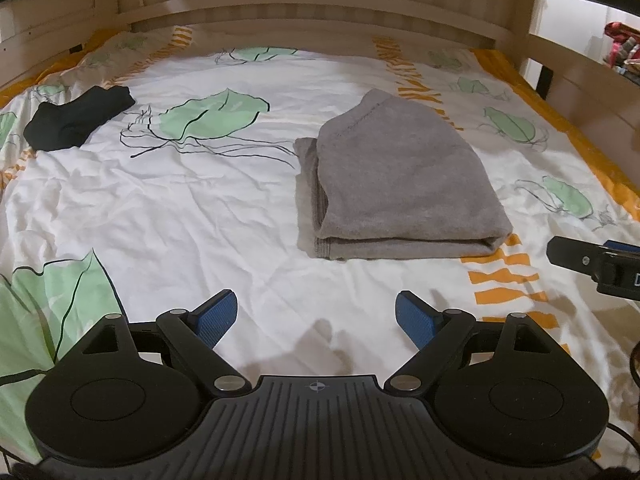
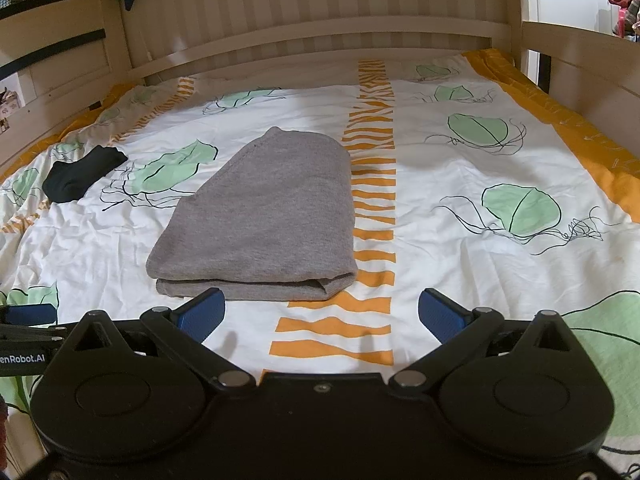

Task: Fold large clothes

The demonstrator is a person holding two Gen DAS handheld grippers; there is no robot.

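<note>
One folded grey garment [image 2: 260, 216] and one black garment [image 2: 82, 174] lie apart on the bed [image 2: 460, 184]; the left gripper [image 1: 316, 320] and right gripper [image 2: 322, 316] both gape wide, jaws empty.

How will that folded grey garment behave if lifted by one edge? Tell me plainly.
The grey garment is soft knit, so it will probably droop. Its stacked layers would likely slide apart and unfold. Several layers suggest some weight. Both the left gripper and right gripper are open.

— What's that beyond the right claw [image 2: 320, 316], past the bed rail [image 2: 576, 46]?
— Colourful clutter [image 2: 624, 10], cut off, too blurred to name.
— And the grey garment [image 2: 264, 216]?
— Folded; its inner layers are hidden.
</note>
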